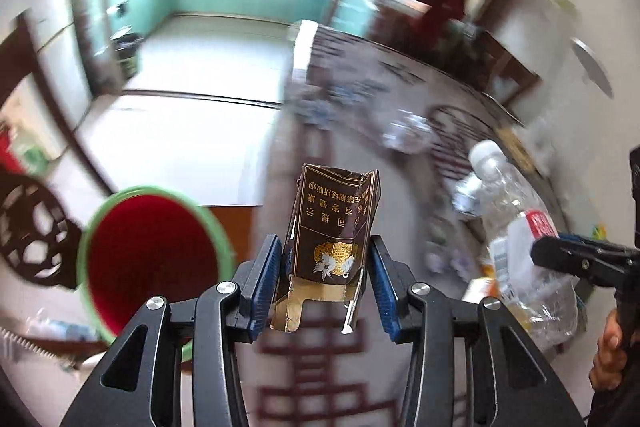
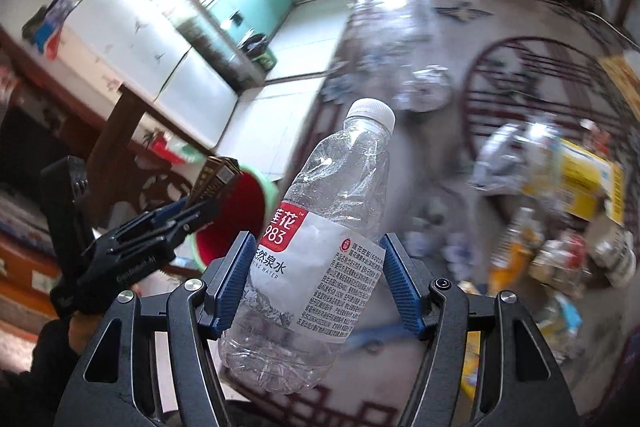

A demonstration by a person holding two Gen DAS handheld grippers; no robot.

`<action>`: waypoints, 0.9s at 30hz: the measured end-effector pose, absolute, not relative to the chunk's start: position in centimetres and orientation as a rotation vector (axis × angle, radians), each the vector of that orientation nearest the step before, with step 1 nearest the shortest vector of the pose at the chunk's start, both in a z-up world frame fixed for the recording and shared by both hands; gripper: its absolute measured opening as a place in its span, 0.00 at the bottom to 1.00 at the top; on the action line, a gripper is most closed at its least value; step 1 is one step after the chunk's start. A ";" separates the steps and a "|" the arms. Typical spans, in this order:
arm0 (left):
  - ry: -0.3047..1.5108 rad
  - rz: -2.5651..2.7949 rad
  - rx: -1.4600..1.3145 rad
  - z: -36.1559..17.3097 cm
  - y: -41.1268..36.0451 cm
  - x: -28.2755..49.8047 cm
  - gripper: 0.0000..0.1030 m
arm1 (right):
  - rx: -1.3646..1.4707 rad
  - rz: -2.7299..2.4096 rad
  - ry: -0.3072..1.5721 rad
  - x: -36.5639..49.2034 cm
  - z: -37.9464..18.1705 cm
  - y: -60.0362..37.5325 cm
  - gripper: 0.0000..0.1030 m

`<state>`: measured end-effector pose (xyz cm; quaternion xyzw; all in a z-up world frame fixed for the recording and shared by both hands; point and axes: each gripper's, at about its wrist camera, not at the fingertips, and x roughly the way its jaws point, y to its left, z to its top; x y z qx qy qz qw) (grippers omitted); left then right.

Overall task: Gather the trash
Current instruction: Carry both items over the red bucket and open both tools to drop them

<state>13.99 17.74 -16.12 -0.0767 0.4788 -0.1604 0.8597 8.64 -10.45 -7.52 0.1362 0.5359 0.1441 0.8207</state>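
Observation:
My left gripper (image 1: 324, 245) is shut on a torn-open brown cigarette pack (image 1: 332, 227) with gold print, held upright between the blue pads. Below and to its left stands a bin (image 1: 152, 259), red inside with a green rim. My right gripper (image 2: 319, 239) is shut on a crumpled clear water bottle (image 2: 320, 259) with a white cap and a red-and-white label. In the right wrist view the left gripper (image 2: 200, 211) hangs over the bin (image 2: 240, 211) with the pack (image 2: 216, 175). The bottle (image 1: 516, 203) and right gripper (image 1: 560, 251) show at the right of the left wrist view.
A table with a grey cloth patterned in dark red (image 2: 440, 187) carries more litter: a yellow box (image 2: 584, 183), crumpled wrappers (image 2: 504, 155) and clear plastic (image 2: 424, 87). A dark carved chair (image 1: 28, 239) stands beside the bin. A hand (image 1: 608, 347) grips the right tool.

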 end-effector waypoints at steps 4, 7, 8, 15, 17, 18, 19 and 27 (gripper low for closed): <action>1.000 -0.163 -0.184 -17.9 23.1 13.9 0.40 | 0.263 0.388 1.180 10.4 -9.1 -5.7 0.61; 1.027 -0.071 -0.178 -19.6 26.5 13.9 0.41 | 0.234 0.456 1.212 11.8 -10.8 -1.7 0.61; 1.036 -0.049 -0.182 -20.2 27.4 13.8 0.41 | 0.220 0.483 1.228 12.5 -11.6 -0.2 0.61; 1.100 0.057 -0.203 -24.2 32.6 13.7 0.43 | 0.159 0.566 1.319 15.3 -16.5 7.2 0.62; 1.099 0.073 -0.202 -24.8 33.1 14.2 0.45 | 0.161 0.563 1.313 15.9 -16.9 8.4 0.62; 1.096 0.085 -0.200 -24.9 33.4 14.4 0.48 | 0.162 0.558 1.308 16.0 -17.0 8.7 0.63; 1.090 0.091 -0.207 -24.8 33.6 14.7 0.48 | 0.164 0.554 1.309 16.2 -17.1 9.0 0.67; 1.067 0.086 -0.217 -24.2 34.5 15.9 0.62 | 0.164 0.491 1.282 16.3 -15.5 9.0 0.73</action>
